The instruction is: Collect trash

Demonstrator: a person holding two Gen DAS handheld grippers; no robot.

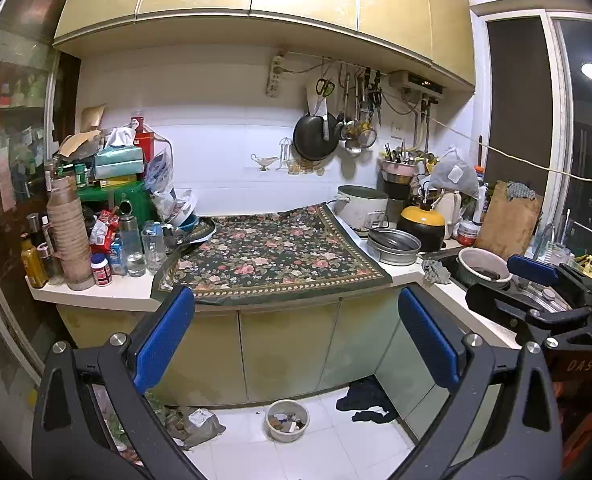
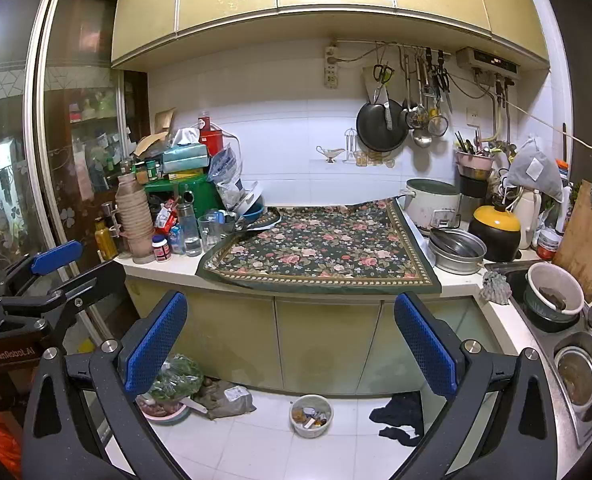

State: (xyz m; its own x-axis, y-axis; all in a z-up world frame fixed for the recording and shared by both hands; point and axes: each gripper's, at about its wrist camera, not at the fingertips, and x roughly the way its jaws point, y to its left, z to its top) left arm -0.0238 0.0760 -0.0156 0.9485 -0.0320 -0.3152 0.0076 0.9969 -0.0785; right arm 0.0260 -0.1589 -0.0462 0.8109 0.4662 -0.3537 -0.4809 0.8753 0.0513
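One small trash bowl (image 2: 311,416) holding scraps sits on the floor below the surface (image 2: 168,270), between one grey bag (image 2: 232,398) and one dark cloth (image 2: 401,416), while only the right view shows the vegetable bag (image 2: 176,376); left tool (image 1: 296,340) and right tool (image 2: 292,340) are both spread, holding nothing.

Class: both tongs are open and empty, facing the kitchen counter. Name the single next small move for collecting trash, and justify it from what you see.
Probably lower the right tongs toward the small bowl of scraps on the floor. Both tongs hang open well above it, holding nothing, and the left tongs are no closer to it.
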